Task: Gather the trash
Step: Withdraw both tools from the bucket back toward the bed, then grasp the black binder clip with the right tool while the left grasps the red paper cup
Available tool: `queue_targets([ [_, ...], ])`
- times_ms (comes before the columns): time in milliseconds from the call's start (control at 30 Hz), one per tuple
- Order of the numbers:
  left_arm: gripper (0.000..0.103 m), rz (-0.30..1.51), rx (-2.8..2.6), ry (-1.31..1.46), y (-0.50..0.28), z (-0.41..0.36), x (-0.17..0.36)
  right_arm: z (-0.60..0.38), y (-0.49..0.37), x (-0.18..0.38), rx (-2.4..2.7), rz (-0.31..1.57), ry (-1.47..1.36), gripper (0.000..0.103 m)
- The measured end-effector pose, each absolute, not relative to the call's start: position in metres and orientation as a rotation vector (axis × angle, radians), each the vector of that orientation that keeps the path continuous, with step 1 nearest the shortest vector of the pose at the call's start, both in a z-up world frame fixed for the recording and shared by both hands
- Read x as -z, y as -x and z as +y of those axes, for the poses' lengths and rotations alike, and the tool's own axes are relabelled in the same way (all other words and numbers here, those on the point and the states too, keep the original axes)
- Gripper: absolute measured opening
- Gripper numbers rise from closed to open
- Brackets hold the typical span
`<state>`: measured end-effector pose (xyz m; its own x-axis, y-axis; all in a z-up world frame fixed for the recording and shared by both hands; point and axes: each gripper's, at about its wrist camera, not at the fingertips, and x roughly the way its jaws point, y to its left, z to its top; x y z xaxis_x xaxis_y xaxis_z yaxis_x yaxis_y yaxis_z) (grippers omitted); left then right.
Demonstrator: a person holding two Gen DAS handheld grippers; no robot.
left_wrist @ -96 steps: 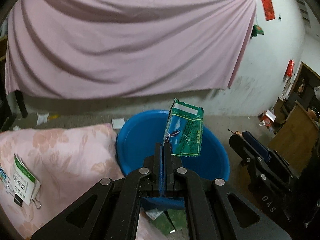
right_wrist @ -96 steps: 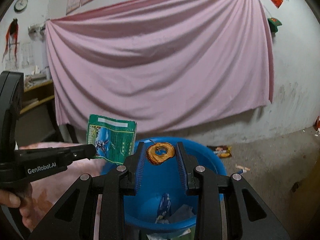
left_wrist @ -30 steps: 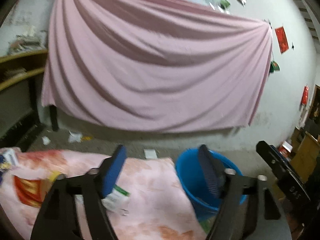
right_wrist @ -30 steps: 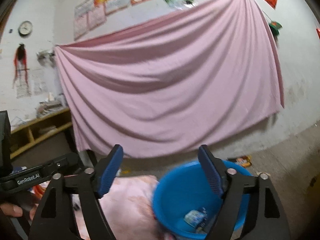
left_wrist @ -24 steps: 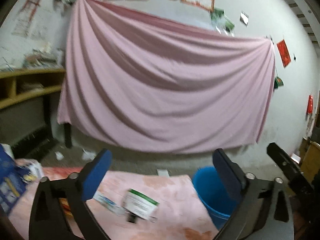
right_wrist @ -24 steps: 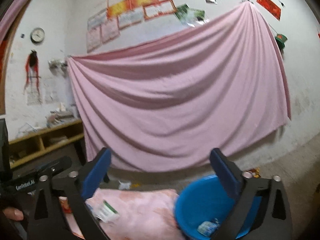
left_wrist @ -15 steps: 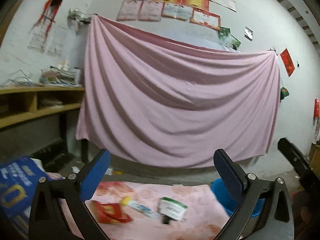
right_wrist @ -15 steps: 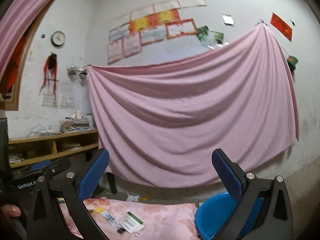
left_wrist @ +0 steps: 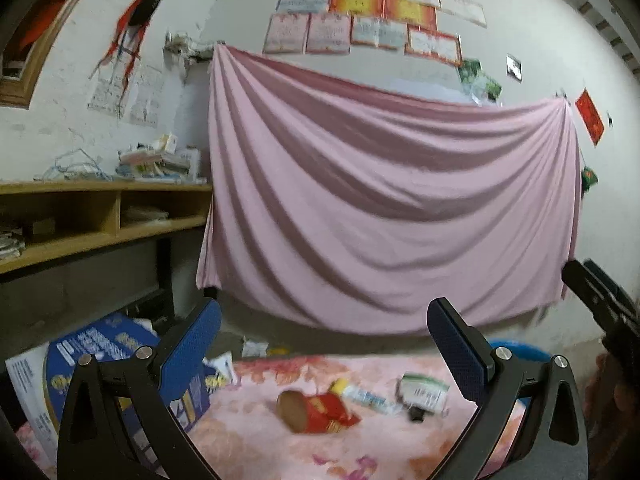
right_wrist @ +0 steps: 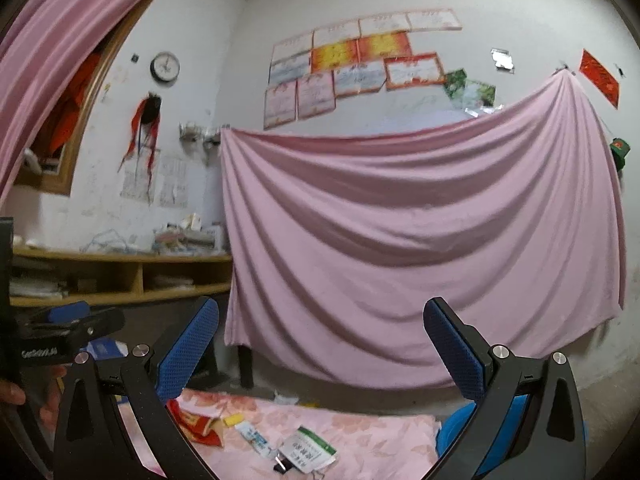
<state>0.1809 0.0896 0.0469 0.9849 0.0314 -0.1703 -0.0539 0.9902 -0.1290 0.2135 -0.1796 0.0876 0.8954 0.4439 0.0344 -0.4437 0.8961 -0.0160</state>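
Two grippers show. The left gripper (left_wrist: 322, 354) stands with its jaws wide apart and nothing between them, having just been opening; the right gripper (right_wrist: 320, 354) is the same, spread wide and empty, its jaws also just opened. Each has two blue pads (left_wrist: 188, 354) with a fine dimpled texture on black arms.

The landmark is the soft pink flowered cloth (left_wrist: 248, 440) spread low in both views. On it lie four pieces of trash. A red packet (left_wrist: 320, 410), crumpled, with a round brown end, lies near the middle of the cloth, its long axis running left to right and the brown end to the left. Just right of it is a small tube (left_wrist: 360, 394), white with a yellow end, lying aslant. Right of that sits a flat white card with a green top band (left_wrist: 424, 388), a black clip at its lower edge. At the cloth's left edge leans a large blue printed bag (left_wrist: 100, 352), glossy.

One blue plastic tub (right_wrist: 452, 432), round, stands off the cloth's right end. One large pink sheet (left_wrist: 392, 200) hangs in folds behind the cloth.
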Motion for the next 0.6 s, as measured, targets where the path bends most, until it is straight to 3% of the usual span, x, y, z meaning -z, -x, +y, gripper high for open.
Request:
queue_targets([
  [433,0.100,0.479,-0.030,0.145,-0.240,0.090,0.013,-0.168,-0.265,-0.046,-0.452,0.316,0.033,0.100],
  [500,0.096,0.514,-0.033,0.177,-0.246,0.094,0.019,-0.164,-0.271,-0.039,-0.463,0.376,0.040,0.093],
  [533,0.090,0.531,-0.025,0.196,-0.250,0.097,0.022,-0.161,-0.276,-0.035,-0.471,0.419,0.045,0.085],
  [600,0.078,0.571,-0.022,0.220,-0.257,0.101,0.029,-0.155,-0.282,-0.027,-0.474,0.488,0.060,0.081],
])
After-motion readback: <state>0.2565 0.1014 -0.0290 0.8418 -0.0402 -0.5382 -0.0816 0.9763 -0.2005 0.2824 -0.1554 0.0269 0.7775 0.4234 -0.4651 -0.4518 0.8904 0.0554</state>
